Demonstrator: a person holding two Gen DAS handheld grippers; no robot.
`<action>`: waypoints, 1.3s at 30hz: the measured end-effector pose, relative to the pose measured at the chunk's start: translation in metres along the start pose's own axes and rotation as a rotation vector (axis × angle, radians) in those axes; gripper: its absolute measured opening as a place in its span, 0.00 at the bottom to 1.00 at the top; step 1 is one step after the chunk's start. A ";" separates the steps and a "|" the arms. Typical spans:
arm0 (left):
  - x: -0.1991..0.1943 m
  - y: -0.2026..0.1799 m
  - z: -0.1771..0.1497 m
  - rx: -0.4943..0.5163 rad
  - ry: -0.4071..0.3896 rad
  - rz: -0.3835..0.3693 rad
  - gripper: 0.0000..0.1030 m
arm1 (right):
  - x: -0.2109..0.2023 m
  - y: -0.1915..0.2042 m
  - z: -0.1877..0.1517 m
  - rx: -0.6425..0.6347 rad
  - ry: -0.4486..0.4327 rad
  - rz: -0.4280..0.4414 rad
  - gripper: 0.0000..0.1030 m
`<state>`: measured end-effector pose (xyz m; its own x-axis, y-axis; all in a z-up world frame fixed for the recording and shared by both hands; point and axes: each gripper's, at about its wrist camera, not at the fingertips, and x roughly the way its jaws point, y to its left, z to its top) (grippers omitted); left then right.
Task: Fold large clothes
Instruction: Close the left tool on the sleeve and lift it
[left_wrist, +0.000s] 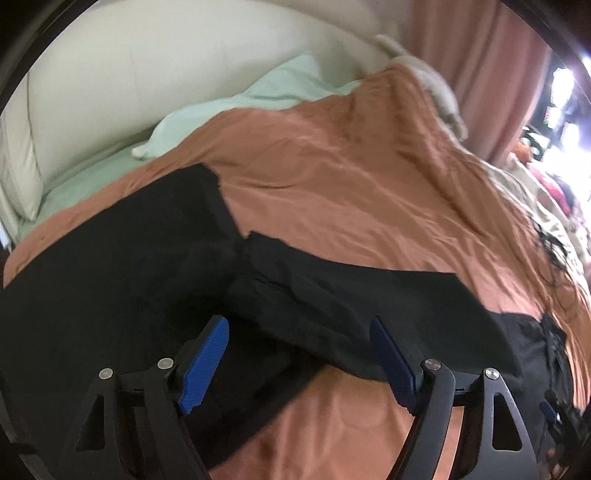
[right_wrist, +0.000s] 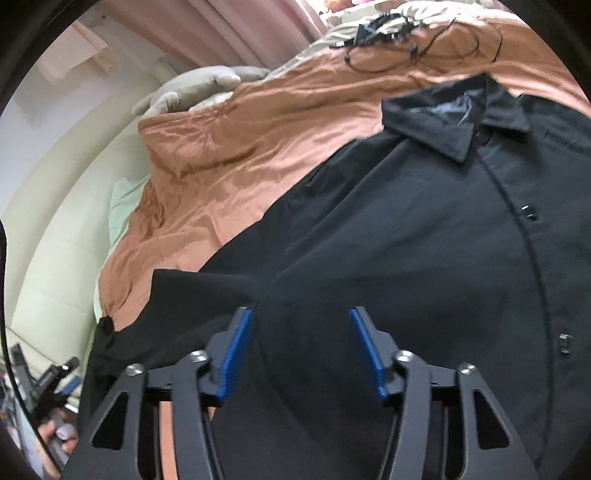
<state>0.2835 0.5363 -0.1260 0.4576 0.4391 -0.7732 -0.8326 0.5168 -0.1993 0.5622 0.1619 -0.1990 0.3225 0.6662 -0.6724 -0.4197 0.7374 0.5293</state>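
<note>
Garment: black shirt (right_wrist: 369, 229), smooth matte weave, pointed collar, buttoned placket, spread flat on the bed.
Sleeve (left_wrist: 332, 295): long, creased, lying across the cover.
Bedding: rust-orange cover (left_wrist: 351, 155), finely rumpled; pale green pillow (left_wrist: 280, 88) behind.
Left gripper (left_wrist: 299, 362): ribbed blue pads spread wide above the sleeve, gripping nothing.
Right gripper (right_wrist: 301, 354): pads apart over the shirt body (no cloth pinched).
Oddment: tangled black cord (right_wrist: 424, 48) beyond the collar.

Matt black cloth shirt (right_wrist: 388, 240); rust bedspread (left_wrist: 351, 155) with slight sheen, creased; tongs' (right_wrist: 301, 354) pads (right_wrist: 236, 354) ribbed blue, arms matt black.
</note>
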 end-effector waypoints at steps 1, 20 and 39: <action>0.009 0.006 0.002 -0.020 0.017 0.008 0.76 | 0.005 0.000 0.001 0.008 0.012 0.010 0.42; -0.007 -0.022 0.029 0.033 -0.087 -0.031 0.07 | 0.080 0.009 -0.013 0.100 0.212 0.186 0.05; -0.188 -0.216 0.041 0.274 -0.277 -0.470 0.06 | -0.074 -0.030 -0.001 0.101 0.011 0.124 0.29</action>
<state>0.3905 0.3724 0.0871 0.8512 0.2741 -0.4476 -0.4283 0.8557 -0.2904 0.5502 0.0905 -0.1658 0.2639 0.7519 -0.6042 -0.3682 0.6575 0.6574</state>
